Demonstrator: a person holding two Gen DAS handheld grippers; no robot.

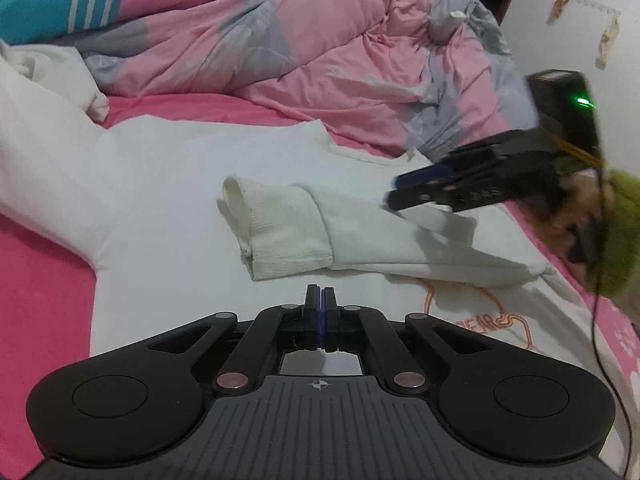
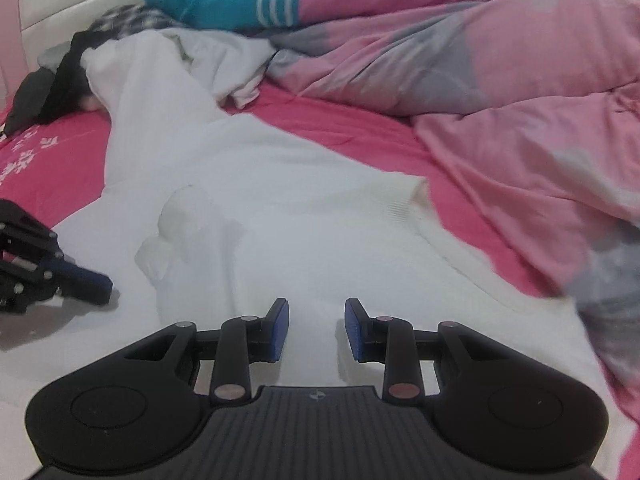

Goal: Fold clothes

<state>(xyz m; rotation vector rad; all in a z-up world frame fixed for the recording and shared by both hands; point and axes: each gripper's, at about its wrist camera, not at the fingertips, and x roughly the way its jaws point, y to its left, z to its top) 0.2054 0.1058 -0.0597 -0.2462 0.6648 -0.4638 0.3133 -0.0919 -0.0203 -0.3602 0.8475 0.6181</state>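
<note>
Black left gripper (image 1: pixel 321 300) hovers low with fingers pressed together on nothing, over the white long-sleeved cotton top (image 1: pixel 168 184) spread flat on the hot-pink bedsheet (image 1: pixel 36 276); right gripper (image 2: pixel 316 328) hangs with blue pads apart; one ribbed-cuffed sleeve (image 1: pixel 304 232) lies folded across the chest, so sleeve-folding looks underway; the other sleeve (image 1: pixel 36 152) stretches outward, likely wanting a pinch near its cuff.

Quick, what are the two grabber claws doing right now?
Left gripper: shut, holding nothing.
Right gripper: open, empty, over the white sweater.
</note>
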